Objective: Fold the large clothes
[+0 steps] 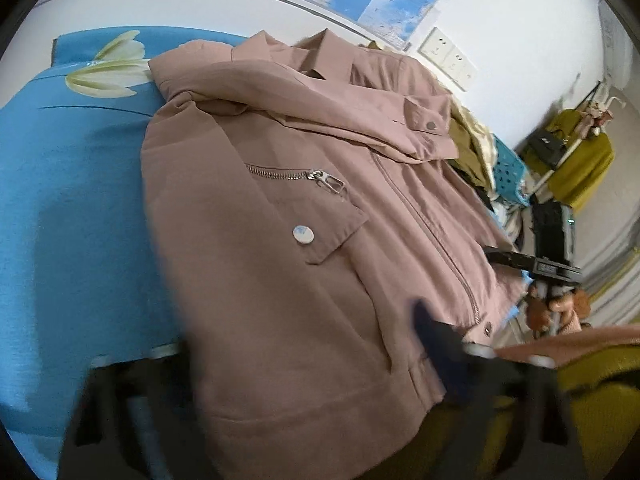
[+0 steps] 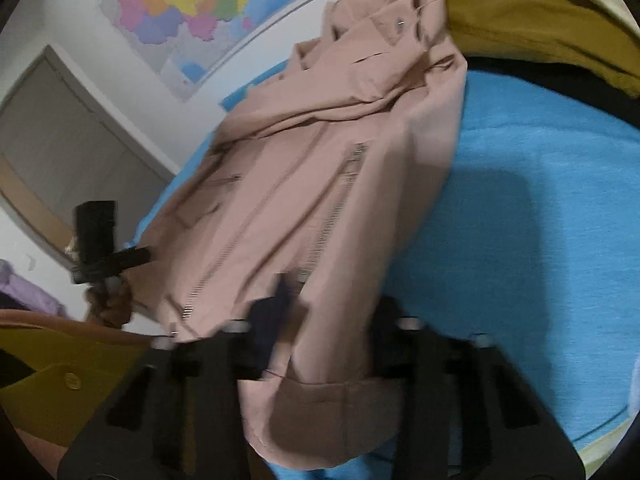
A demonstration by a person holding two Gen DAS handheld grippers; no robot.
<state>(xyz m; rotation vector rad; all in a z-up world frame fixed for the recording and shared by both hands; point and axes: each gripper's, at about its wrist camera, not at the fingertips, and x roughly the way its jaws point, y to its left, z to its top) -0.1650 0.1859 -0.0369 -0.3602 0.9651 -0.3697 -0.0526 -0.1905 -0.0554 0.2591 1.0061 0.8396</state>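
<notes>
The pink jacket (image 2: 320, 184) stretches long toward 12 o'clock, collar far away. The right gripper (image 2: 320, 356) pinches its bottom edge. The left gripper (image 1: 280, 392) also sits at that edge; I cannot tell its grip.

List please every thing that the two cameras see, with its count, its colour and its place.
jacket: one, dusty pink, spread zipped on the bed
bed cover: one, blue with a pale flower, under the jacket
clothes pile: several, olive and cream, beyond the jacket
wall maps: two, blue and multicoloured, on the white wall
wall sockets: one row, white, beside the maps
left gripper: black, at the hem
right gripper: black, hem between its fingers
</notes>
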